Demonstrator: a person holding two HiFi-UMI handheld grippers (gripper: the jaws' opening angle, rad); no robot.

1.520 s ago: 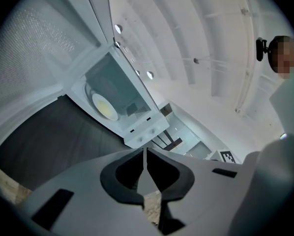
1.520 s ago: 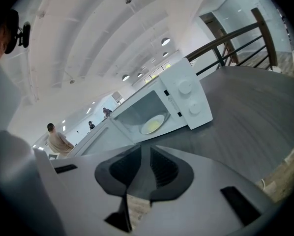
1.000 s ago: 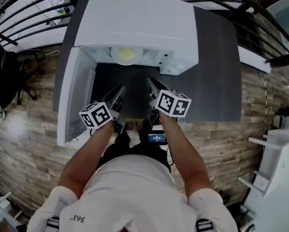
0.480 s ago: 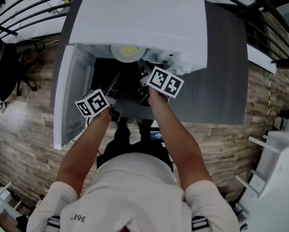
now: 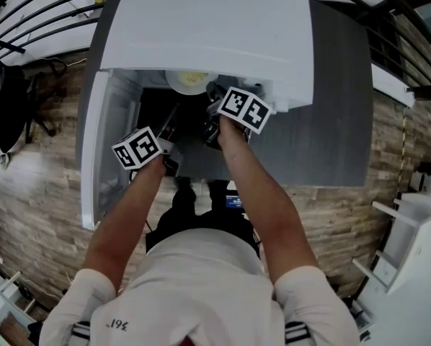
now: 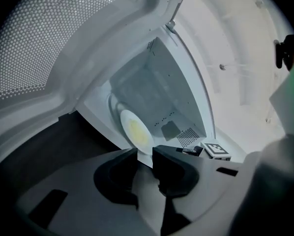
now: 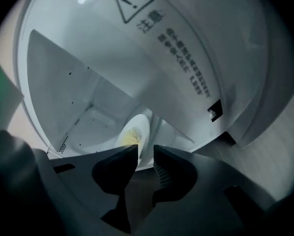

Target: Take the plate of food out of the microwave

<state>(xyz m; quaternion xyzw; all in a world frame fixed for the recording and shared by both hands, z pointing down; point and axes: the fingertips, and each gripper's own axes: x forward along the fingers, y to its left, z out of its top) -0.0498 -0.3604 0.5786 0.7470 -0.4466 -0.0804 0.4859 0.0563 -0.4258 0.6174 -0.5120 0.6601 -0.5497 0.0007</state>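
Grey table [image 5: 338,85], planked floor [image 5: 35,193]

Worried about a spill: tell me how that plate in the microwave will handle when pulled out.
The plate looks like stiff, smooth white ware, so probably rigid but slippery at the rim, and breakable if dropped. It looks shallow, with yellow food in the middle, so a tilt could slide it off.

plate [image 5: 176,86] part. hid under microwave [image 5: 201,27] — food [image 6: 136,130] unclear

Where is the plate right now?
The plate sits inside the open microwave, top centre of the head view, just ahead of the right gripper.
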